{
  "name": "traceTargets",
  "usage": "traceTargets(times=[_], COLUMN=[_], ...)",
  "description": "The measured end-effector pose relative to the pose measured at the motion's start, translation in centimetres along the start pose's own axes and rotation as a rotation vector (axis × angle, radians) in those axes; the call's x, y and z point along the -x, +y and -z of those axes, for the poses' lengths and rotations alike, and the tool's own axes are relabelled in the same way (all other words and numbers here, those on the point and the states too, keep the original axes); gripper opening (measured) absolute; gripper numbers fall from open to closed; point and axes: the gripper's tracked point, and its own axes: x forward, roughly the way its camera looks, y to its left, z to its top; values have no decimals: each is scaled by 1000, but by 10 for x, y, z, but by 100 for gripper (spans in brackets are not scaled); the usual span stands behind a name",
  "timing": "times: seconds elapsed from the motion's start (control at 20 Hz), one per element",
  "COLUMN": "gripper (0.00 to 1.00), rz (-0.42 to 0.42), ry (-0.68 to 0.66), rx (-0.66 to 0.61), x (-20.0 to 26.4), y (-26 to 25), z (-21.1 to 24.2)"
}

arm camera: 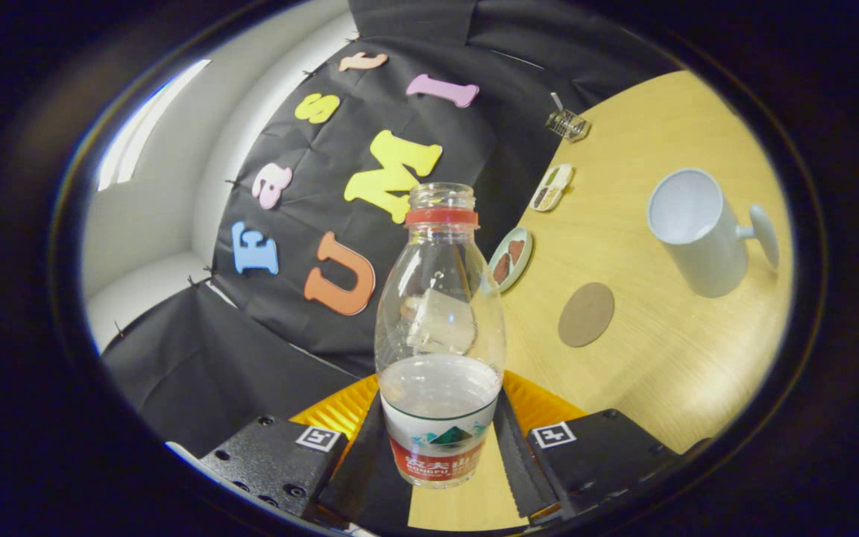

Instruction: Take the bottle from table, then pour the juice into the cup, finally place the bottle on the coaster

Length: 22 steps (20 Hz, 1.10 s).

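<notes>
A clear plastic bottle (441,328) with a red neck ring, no cap and a red-and-white label stands between my fingers, with both black pads pressed on its lower body. My gripper (441,447) is shut on it and tilted, so the wooden table (668,358) slopes across the view. Clear liquid fills the bottle's lower part. A white mug (698,231) with its handle away from me stands beyond the fingers to the right, its mouth open and pale inside. A round brown coaster (586,314) lies flat between the bottle and the mug.
A small round dish (510,258) and an oblong dish (552,187) with dark bits sit along the table's far edge by the black cloth wall. A small wire rack (567,124) stands farther along that edge. A yellow ribbed part of the gripper (332,414) shows behind the bottle.
</notes>
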Motion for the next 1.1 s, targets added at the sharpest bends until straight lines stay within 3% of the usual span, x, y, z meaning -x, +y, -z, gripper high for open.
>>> traceTargets(times=[0.6,1.1], gripper=[78,78], rz=[-60,-85], ry=[-29,-91], rx=[-314,-491], x=[-7,-1], y=[-6,-19], z=[-23,-47])
